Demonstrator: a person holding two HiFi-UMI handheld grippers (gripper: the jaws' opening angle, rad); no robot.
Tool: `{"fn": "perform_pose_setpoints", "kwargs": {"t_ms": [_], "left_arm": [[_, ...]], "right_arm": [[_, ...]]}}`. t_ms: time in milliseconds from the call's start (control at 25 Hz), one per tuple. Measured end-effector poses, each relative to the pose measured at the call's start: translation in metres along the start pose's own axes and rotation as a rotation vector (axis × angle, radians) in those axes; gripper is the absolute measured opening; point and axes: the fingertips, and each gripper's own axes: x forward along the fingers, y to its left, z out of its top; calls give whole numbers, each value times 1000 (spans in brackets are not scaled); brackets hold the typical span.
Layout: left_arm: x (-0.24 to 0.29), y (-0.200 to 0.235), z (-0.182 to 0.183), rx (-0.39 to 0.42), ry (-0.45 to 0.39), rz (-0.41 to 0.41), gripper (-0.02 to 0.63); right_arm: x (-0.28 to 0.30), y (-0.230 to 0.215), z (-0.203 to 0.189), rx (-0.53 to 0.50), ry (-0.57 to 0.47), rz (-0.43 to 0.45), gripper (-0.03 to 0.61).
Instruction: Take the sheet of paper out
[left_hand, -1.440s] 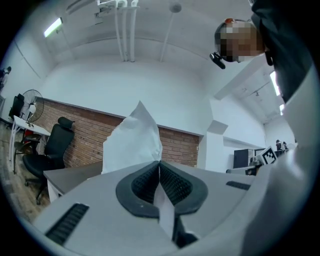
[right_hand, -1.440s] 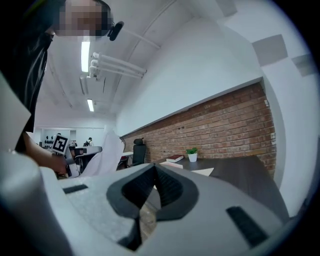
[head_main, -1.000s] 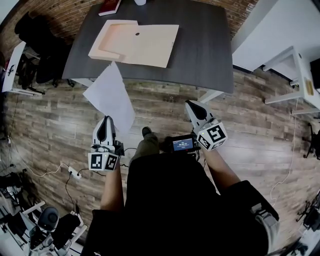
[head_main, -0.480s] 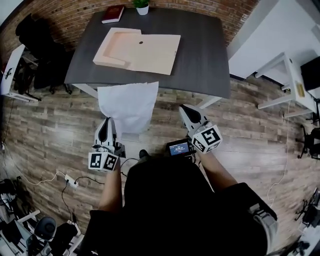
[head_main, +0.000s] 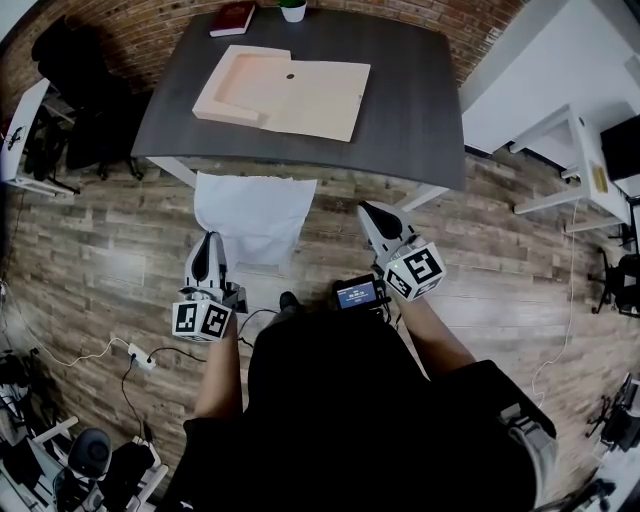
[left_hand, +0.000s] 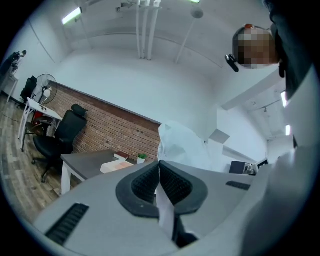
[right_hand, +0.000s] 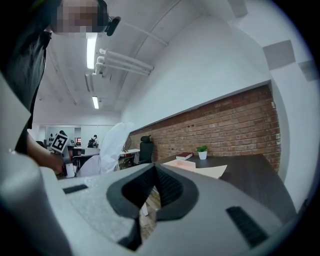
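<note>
Wood-plank flooring (head_main: 110, 250) filled the head view below a dark grey rectangular table (head_main: 410, 110) that bore an opened beige cardboard folder (head_main: 300, 95). You held the thin white sheet of paper (head_main: 252, 215) clear of the folder, out over the floor in front of the table's near edge. Your left gripper (head_main: 208, 243) pinched it near its lower left edge. Your right gripper (head_main: 372, 214) pointed alongside, apart from the sheet. The sheet looked light and limp and bowed along its free edges. A second hold on the opposite edge would probably have steadied it, and a hard tug might have torn it. Open floor lay to either side, and the table edge ahead was the nearest obstruction.

Left gripper view: the jaws were clamped on a strip of the sheet (left_hand: 182, 147), which billowed upward beyond them.

Right gripper view: the jaws met tip to tip with nothing between them. The sheet (right_hand: 112, 145) hung at left, and the table (right_hand: 250, 175) and folder (right_hand: 207, 171) lay ahead.
</note>
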Motion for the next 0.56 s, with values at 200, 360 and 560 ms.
{"fn": "perform_pose_setpoints", "kwargs": {"t_ms": [200,360,560], "left_arm": [[-1,-1,-3,-6,-2,-6,-2],[-1,-4,0,-15,-8,-7,-2],[0,-8,-7,-18,-8,-10,-2]], "right_arm": [[-2,1,-3,8,3,3,3],[-5,0,-3,9,2,0,3],[-11,-5,-5,17,1,-7,3]]}}
